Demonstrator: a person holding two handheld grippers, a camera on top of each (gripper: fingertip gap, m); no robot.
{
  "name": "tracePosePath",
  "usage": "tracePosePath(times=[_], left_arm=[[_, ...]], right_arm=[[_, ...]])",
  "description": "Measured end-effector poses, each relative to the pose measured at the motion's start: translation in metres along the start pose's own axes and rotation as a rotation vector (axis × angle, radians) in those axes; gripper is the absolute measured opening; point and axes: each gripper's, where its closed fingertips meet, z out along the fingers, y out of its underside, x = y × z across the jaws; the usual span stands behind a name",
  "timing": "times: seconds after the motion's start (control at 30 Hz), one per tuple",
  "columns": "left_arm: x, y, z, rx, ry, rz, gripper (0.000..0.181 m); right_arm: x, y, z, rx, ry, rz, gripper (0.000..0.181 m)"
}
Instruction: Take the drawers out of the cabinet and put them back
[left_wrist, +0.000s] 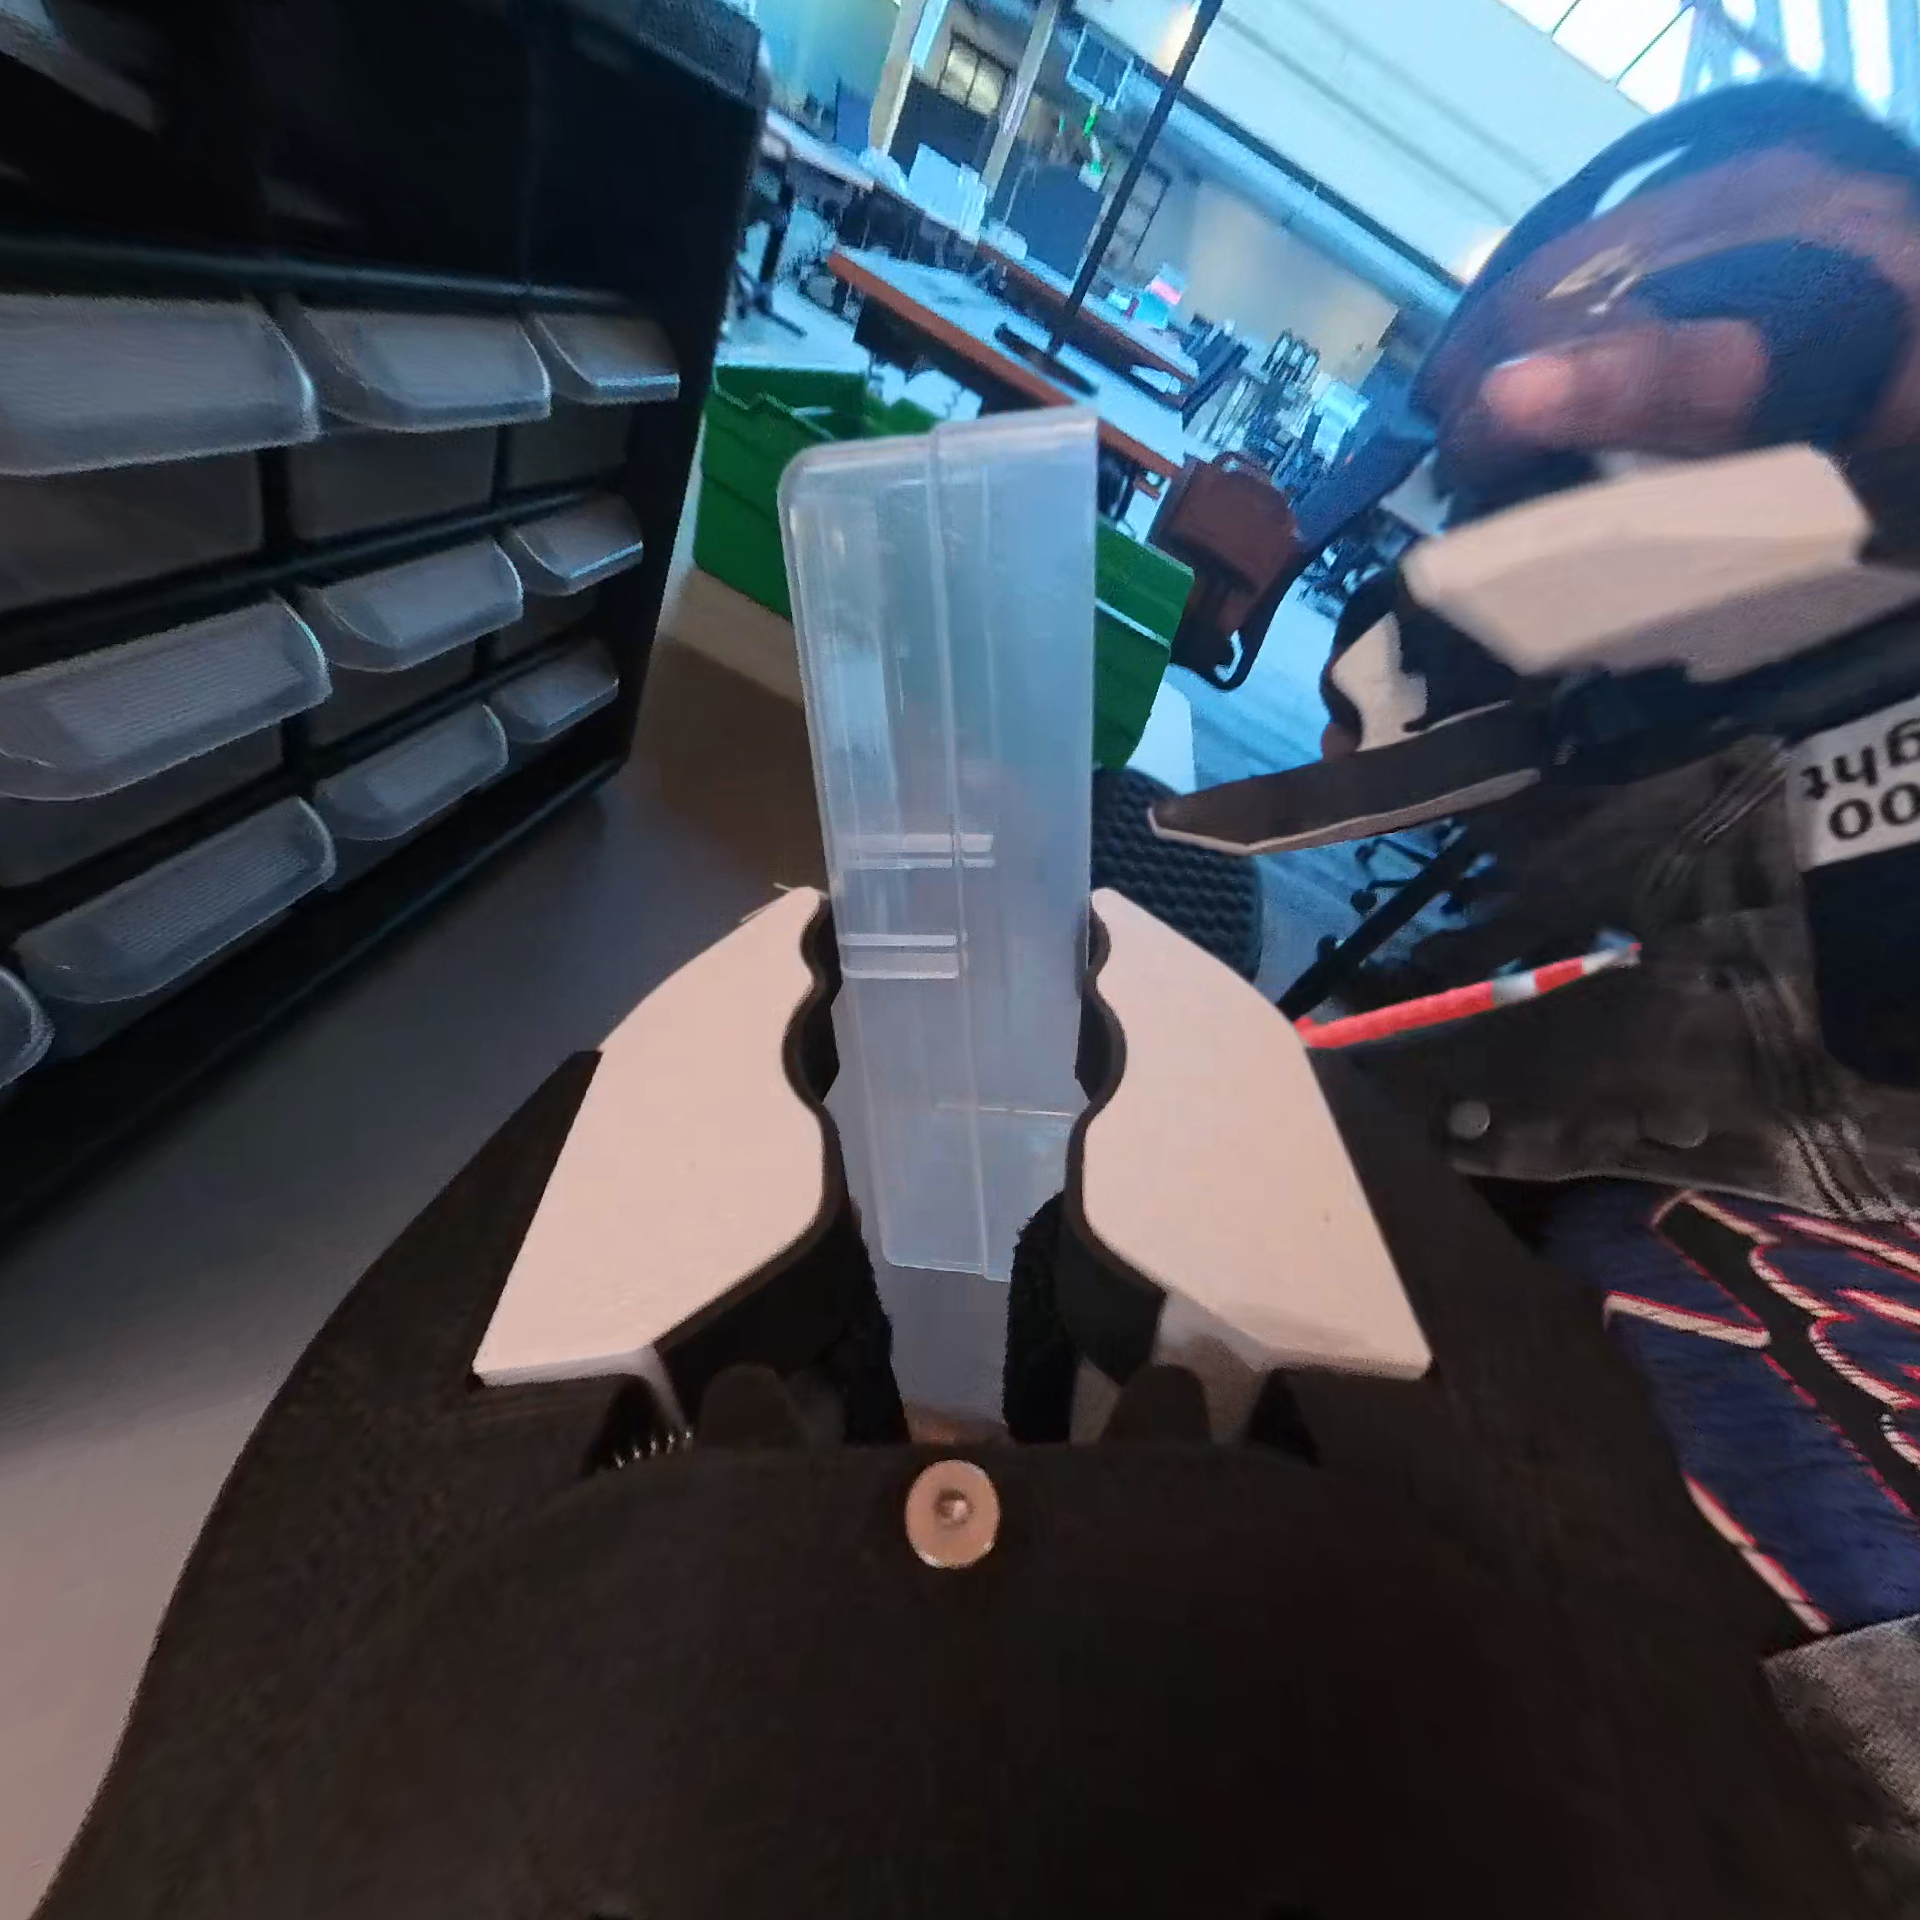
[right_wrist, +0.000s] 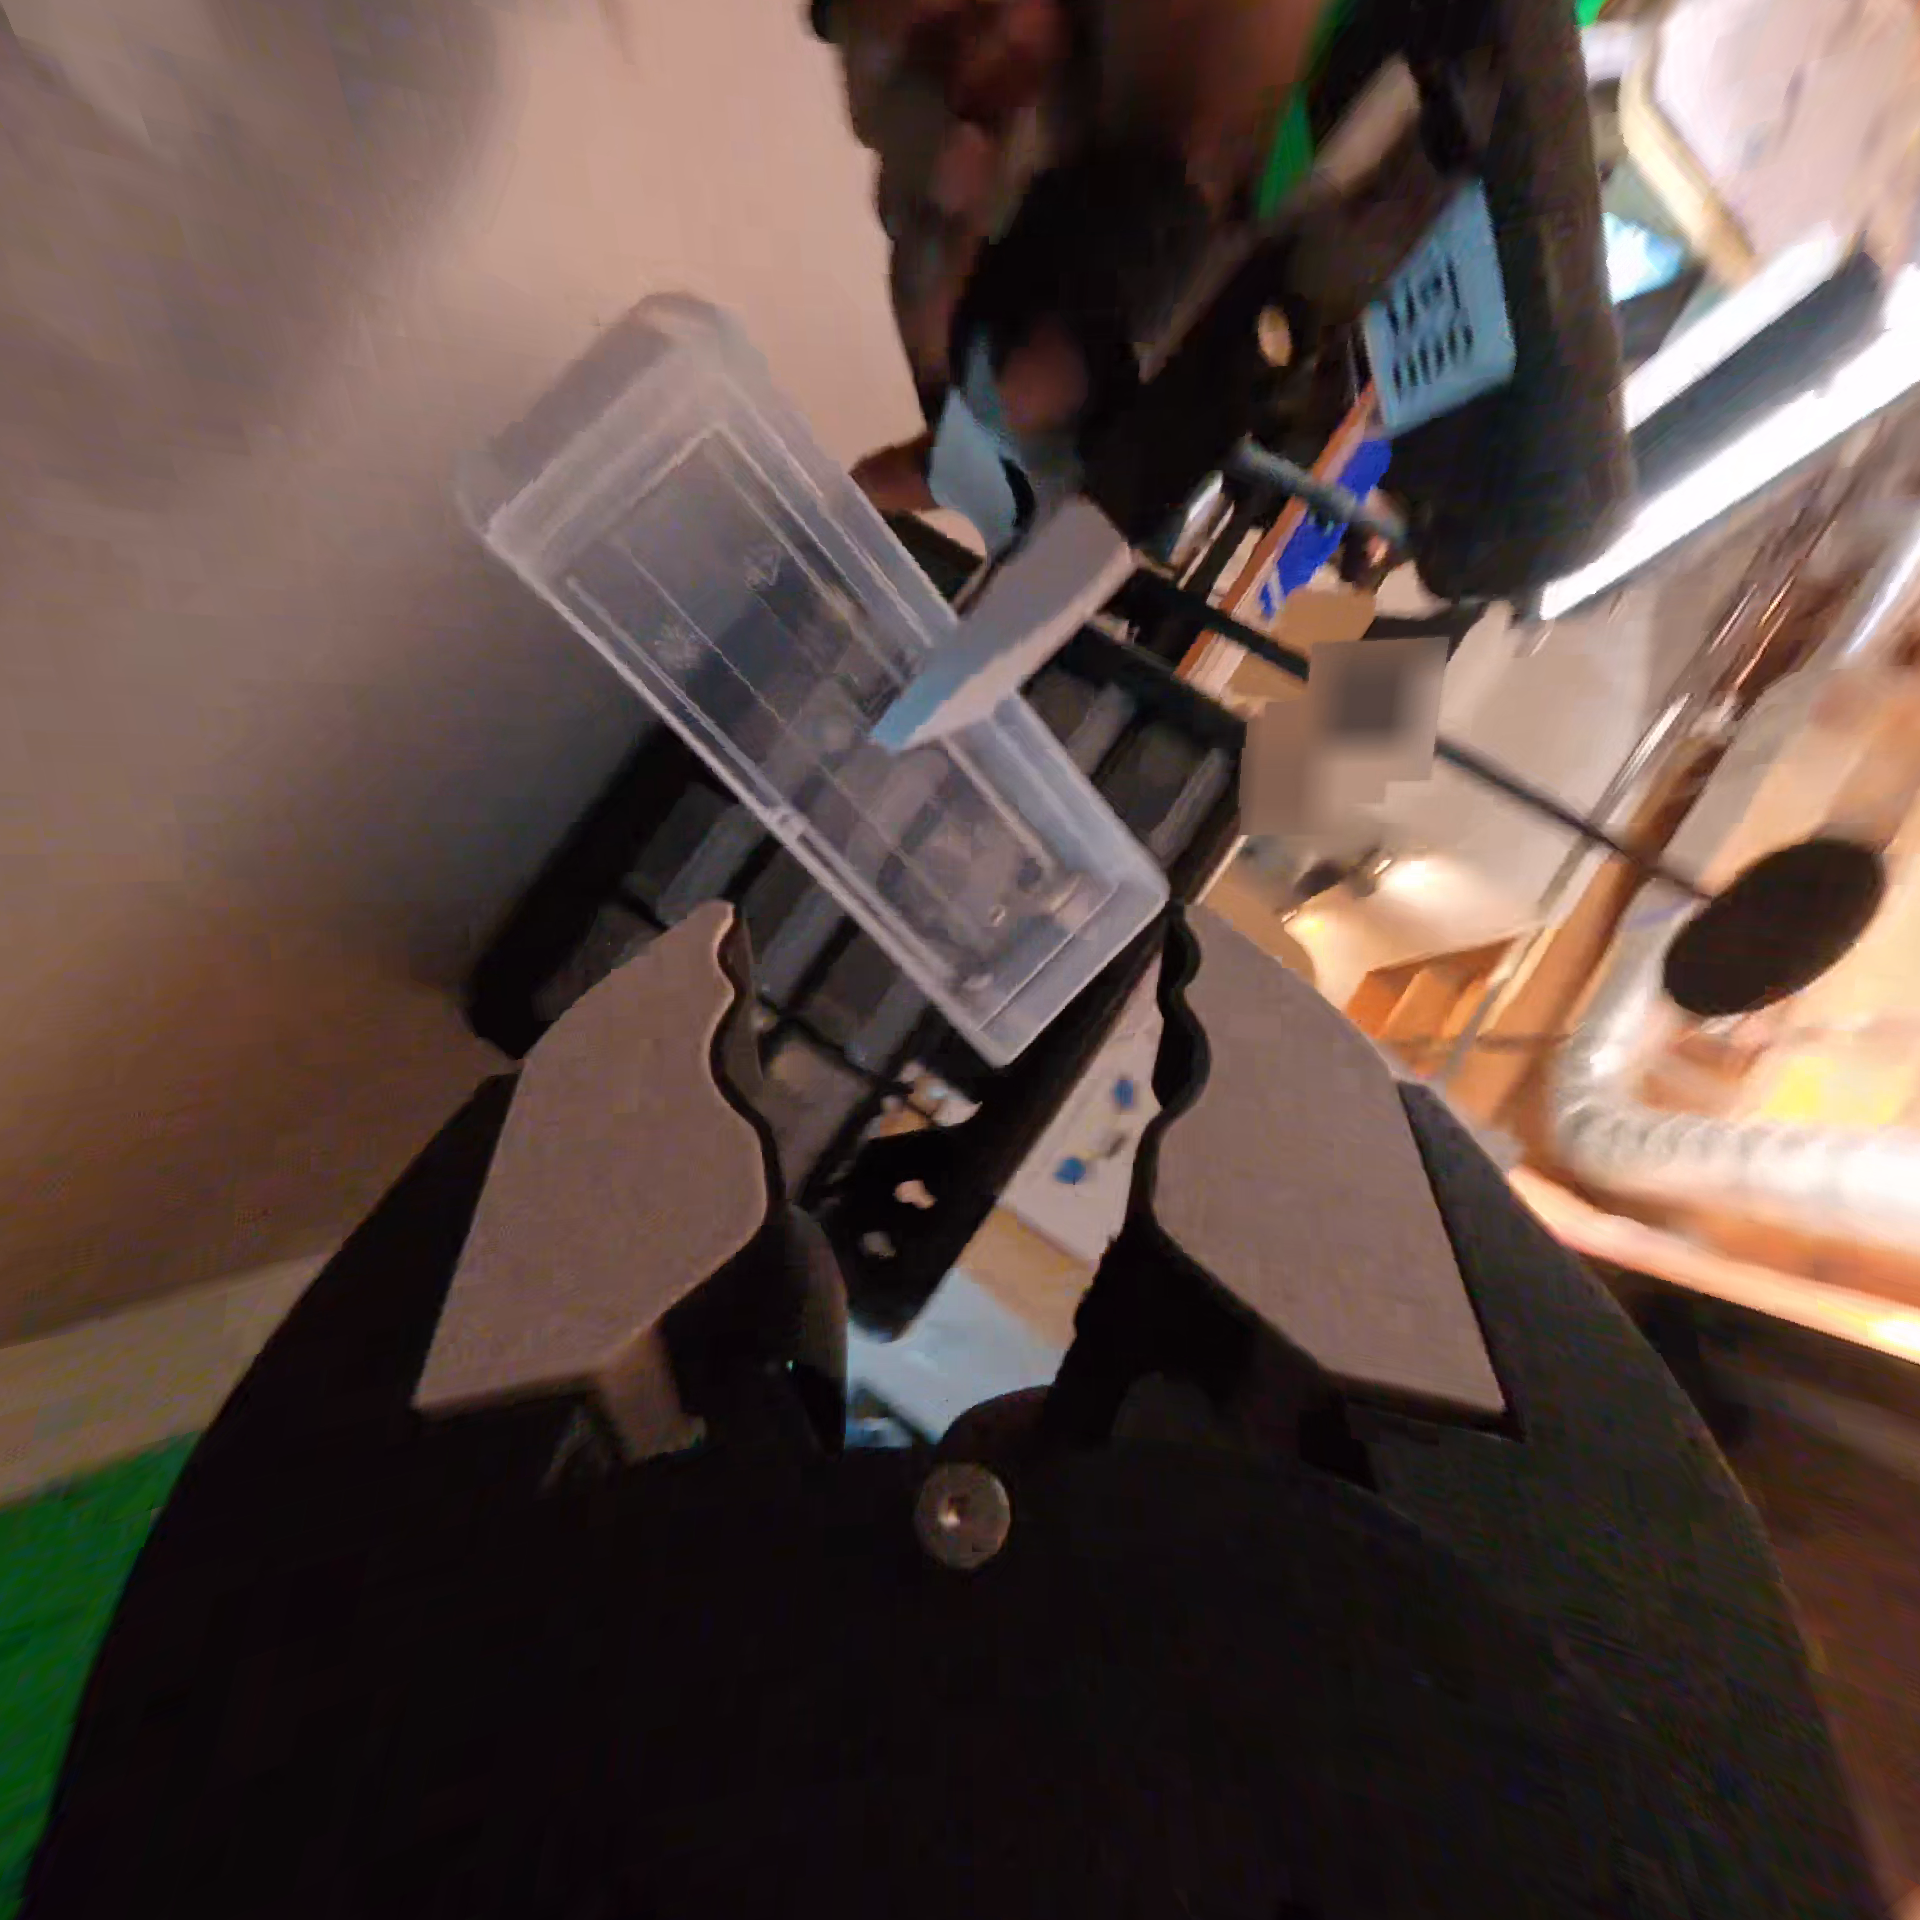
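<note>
The clear, frosted plastic drawer (left_wrist: 945, 831) sits between the white fingers (left_wrist: 686, 1143) of the black left gripper (left_wrist: 951, 925). On the left, the black plastic cabinet (left_wrist: 312, 623) holds translucent grey drawers. Far behind are bright green bins (left_wrist: 769, 478). On the right, the black-and-white right gripper (left_wrist: 1558, 644) is blurred, above a red-and-white striped rod (left_wrist: 1475, 997).

One black cabinet (left_wrist: 343, 582) stands on one table (left_wrist: 260, 1299). About eleven clear drawers (left_wrist: 405, 623) sit in the cabinet, in four rows; one more drawer (left_wrist: 945, 831) is out, beside the cabinet. Two grippers (left_wrist: 951, 997) (right_wrist: 951, 1029) show.
</note>
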Motion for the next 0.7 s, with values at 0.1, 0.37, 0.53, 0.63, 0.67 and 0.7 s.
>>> tracePosePath(times=[0.1, 0.37, 0.53, 0.63, 0.67, 0.7], left_arm=[[0.002, 0.011, 0.004, -0.065, 0.001, 0.022, 0.043], [0.012, 0.028, 0.010, -0.155, 0.066, 0.065, 0.044], [0.021, -0.012, -0.002, 0.135, 0.142, 0.127, 0.060], [-0.005, -0.040, -0.021, 0.365, -0.042, 0.227, 0.062], [-0.013, -0.047, -0.027, 0.425, -0.105, 0.268, 0.061], [-0.018, -0.053, -0.033, 0.480, -0.153, 0.296, 0.061]], right_arm=[[-0.006, -0.014, 0.015, -0.020, -0.046, -0.174, 0.081], [-0.037, -0.010, 0.045, -0.124, -0.152, -0.326, 0.066], [-0.034, 0.032, 0.020, -0.197, -0.183, -0.105, 0.063], [-0.040, 0.094, -0.014, -0.297, -0.221, 0.086, 0.063], [-0.047, 0.118, -0.028, -0.342, -0.260, 0.164, 0.063], [-0.054, 0.142, -0.043, -0.390, -0.298, 0.240, 0.063]])
